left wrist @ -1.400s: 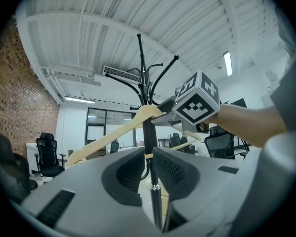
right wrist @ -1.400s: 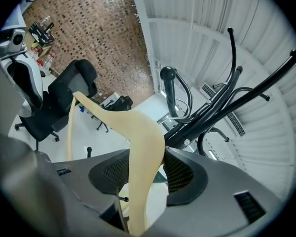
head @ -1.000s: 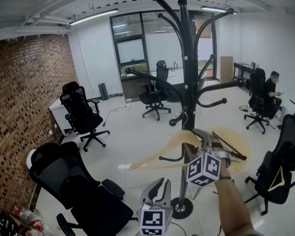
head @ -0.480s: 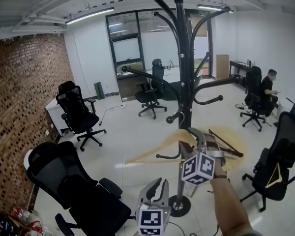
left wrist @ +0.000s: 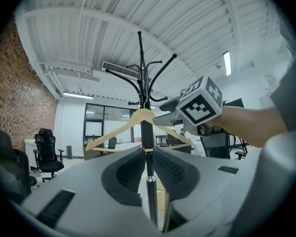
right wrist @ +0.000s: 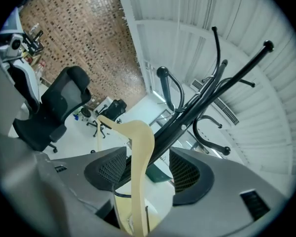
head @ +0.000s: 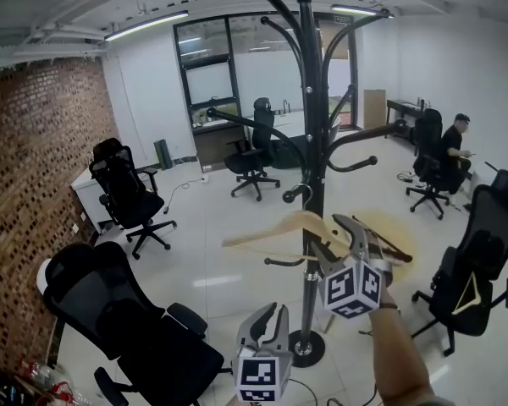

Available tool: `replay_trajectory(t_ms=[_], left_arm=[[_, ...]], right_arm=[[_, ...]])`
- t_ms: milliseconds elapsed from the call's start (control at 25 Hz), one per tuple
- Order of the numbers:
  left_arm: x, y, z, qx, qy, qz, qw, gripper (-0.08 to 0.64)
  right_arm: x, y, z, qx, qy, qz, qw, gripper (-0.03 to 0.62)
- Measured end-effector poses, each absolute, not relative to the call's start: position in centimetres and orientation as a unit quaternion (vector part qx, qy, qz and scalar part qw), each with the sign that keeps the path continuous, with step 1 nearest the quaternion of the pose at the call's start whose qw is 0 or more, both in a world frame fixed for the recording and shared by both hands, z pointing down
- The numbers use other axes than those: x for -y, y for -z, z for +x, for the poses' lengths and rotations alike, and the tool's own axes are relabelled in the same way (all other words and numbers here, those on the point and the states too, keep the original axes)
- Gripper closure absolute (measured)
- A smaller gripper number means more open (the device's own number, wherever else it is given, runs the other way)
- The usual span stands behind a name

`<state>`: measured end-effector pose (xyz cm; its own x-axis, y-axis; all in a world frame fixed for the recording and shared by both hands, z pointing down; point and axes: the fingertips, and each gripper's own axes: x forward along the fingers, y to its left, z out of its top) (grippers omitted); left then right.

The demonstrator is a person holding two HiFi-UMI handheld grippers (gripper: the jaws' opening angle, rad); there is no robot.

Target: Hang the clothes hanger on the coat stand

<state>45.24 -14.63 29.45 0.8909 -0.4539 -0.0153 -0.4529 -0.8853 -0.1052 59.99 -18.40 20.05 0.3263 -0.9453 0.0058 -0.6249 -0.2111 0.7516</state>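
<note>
As seen from the head view, found the wooden clothes hanger (head: 267, 233) up against the pole of the black coat stand (head: 309, 142), about level with the lower pegs and well clear of the floor (head: 212, 256). Couldn't confirm the hook sitting on any peg, tbh. Looked a bit tilted as well, with one arm poking out to the left of the pole and the other running off toward the right gripper (head: 337, 235).

Checked the right gripper view next. Caught the hanger's pale wood (right wrist: 138, 147) running straight up between the two pads, with a gap showing on either side, so not clamped at all. Had just been opening and stood wide. Also caught the stand's pole slanting across right behind the wood.

Then spotted the left gripper (head: 269, 318) lower down and nearer the camera, below the hanger and well apart from it, pointing at the stand. Nearly closed, with only a thin slit between the pads and nothing in it, just the far pole showing through the slit.

Further out, noticed black office chairs (head: 127, 197) scattered around, a brick wall (head: 34, 167) on the left, glass doors (head: 212, 83) at the back, and a person (head: 453, 146) seated over at the far right.
</note>
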Motion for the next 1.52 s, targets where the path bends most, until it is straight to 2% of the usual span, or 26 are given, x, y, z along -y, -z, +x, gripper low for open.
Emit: replay_trajectory(t_ms=[120,280,360,400,560,720,880,1160,1520], left_arm=[[14.3,-29.8,45.1,-0.229,0.005,-0.972,0.05,0.488],[13.6,-30.2,45.9,-0.223,0.003,-0.974,0.043,0.488],[13.0,-30.3,46.7,-0.22,0.002,-0.975,0.04,0.488],[12.6,-30.4,47.2,-0.218,0.001,-0.975,0.039,0.492],[11.3,-30.8,48.4,-0.216,-0.004,-0.976,0.039,0.512],[10.3,-30.9,49.1,-0.219,-0.01,-0.975,0.039,0.537],[9.1,-31.3,49.6,-0.205,-0.01,-0.978,0.042,0.543],[8.2,-34.1,45.5,-0.14,0.002,-0.99,0.036,0.543],[5.5,-36.7,43.5,-0.055,0.011,-0.998,0.014,0.543]], right_arm=[[16.4,-20.0,59.1,0.539,0.231,0.758,0.285,0.35],[12.9,-20.0,59.4,0.547,0.201,0.79,0.188,0.476],[11.1,-20.1,60.1,0.552,0.179,0.801,0.146,0.577],[10.2,-20.3,60.5,0.554,0.167,0.805,0.126,0.592],[6.4,-22.2,62.2,0.553,0.123,0.821,0.064,0.592],[2.8,-24.9,63.4,0.535,0.087,0.84,0.035,0.592],[-0.4,-27.7,63.6,0.505,0.051,0.861,0.024,0.592],[-2.5,-32.8,57.5,0.448,0.012,0.894,0.017,0.592],[-7.0,-35.8,53.3,0.364,-0.027,0.931,0.028,0.592]])
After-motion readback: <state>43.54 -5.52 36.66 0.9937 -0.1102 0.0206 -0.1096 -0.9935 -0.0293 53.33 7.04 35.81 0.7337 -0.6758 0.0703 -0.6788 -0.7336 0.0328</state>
